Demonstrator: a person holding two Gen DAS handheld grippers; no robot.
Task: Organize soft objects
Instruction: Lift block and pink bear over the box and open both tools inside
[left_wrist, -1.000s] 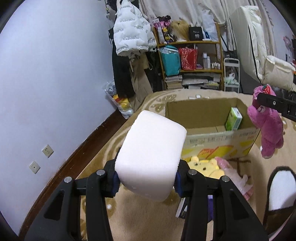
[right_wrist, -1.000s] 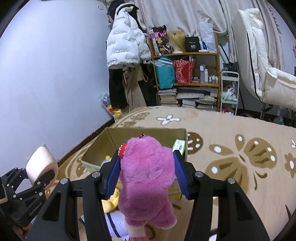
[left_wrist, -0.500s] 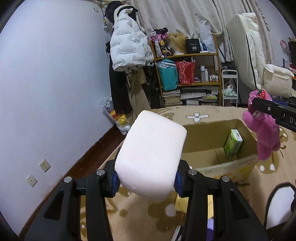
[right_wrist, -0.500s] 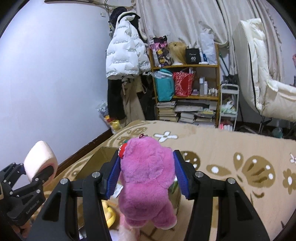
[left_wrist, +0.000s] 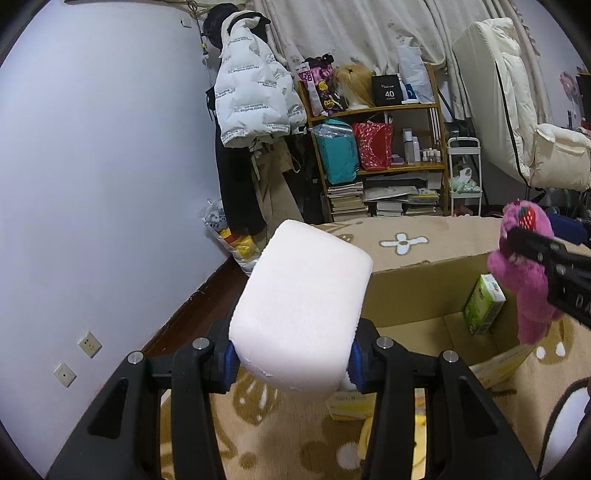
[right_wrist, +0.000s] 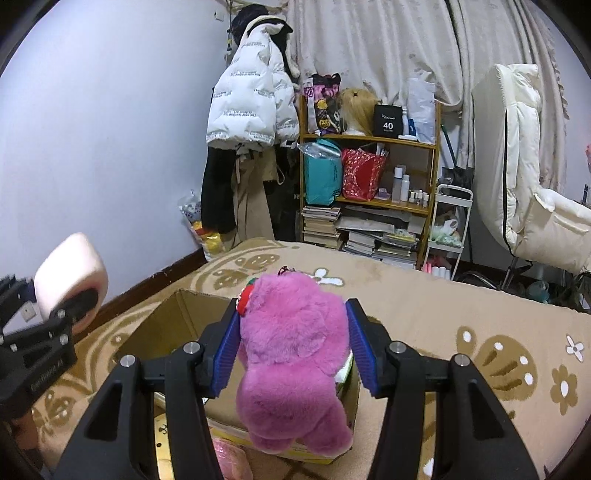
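My left gripper (left_wrist: 290, 363) is shut on a white foam block (left_wrist: 303, 314) and holds it in the air, left of an open cardboard box (left_wrist: 417, 291). My right gripper (right_wrist: 291, 350) is shut on a pink plush bear (right_wrist: 295, 362) with a strawberry tag, held over the box (right_wrist: 177, 321). The bear also shows at the right edge of the left wrist view (left_wrist: 521, 273). The foam block shows at the left of the right wrist view (right_wrist: 70, 273). A green tissue pack (left_wrist: 484, 304) stands inside the box.
The box sits on a beige patterned carpet (right_wrist: 461, 325). A yellow plush (left_wrist: 373, 424) lies on the floor in front of the box. A wooden shelf (right_wrist: 369, 192), hung coats (right_wrist: 251, 107) and a white padded chair (right_wrist: 524, 177) stand at the back.
Both grippers have risen and tilted up with their loads. The box now sits lower in both views and its inside shows less.
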